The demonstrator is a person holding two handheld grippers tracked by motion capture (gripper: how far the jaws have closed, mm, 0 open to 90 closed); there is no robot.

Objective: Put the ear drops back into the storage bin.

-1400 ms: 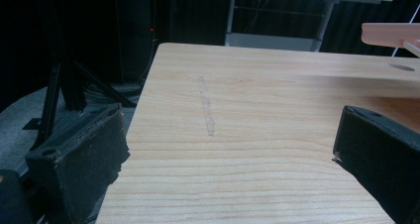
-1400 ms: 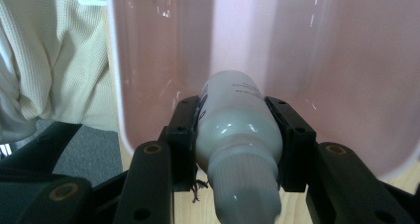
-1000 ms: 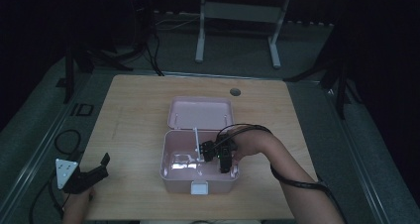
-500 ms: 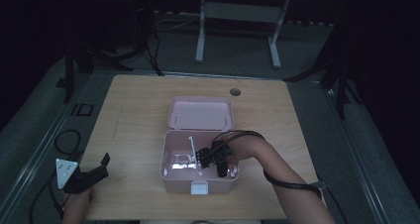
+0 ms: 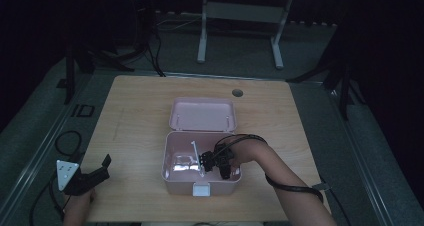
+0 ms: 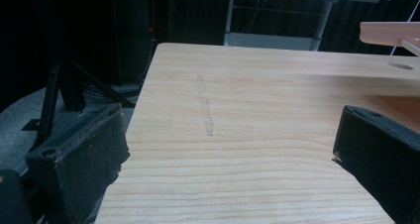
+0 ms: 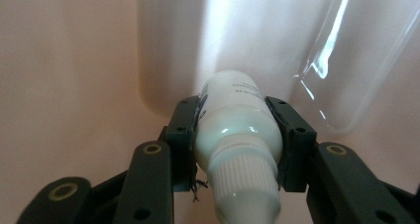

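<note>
An open pink box (image 5: 176, 148) stands in the middle of the wooden table (image 5: 135, 121), its lid (image 5: 202, 114) leaning back. My right gripper (image 5: 203, 163) reaches down inside the box. In the right gripper view my right gripper (image 7: 236, 130) is shut on a small white bottle (image 7: 236, 125) with a ribbed cap, close to the pink inner wall (image 7: 69, 60). A clear plastic piece (image 7: 341, 70) lies beside it. My left gripper (image 5: 102, 166) rests near the table's front left corner; in the left gripper view my left gripper (image 6: 228, 149) is open over bare wood.
A round cable hole (image 5: 237, 92) sits near the table's far edge. Cables (image 5: 65, 141) lie on the floor to the left. A metal stand (image 5: 240, 26) is behind the table. The pink box's lid edge (image 6: 391, 33) shows at the upper right of the left gripper view.
My right gripper has moved left and lower inside the box. The left gripper has stayed where it was.
</note>
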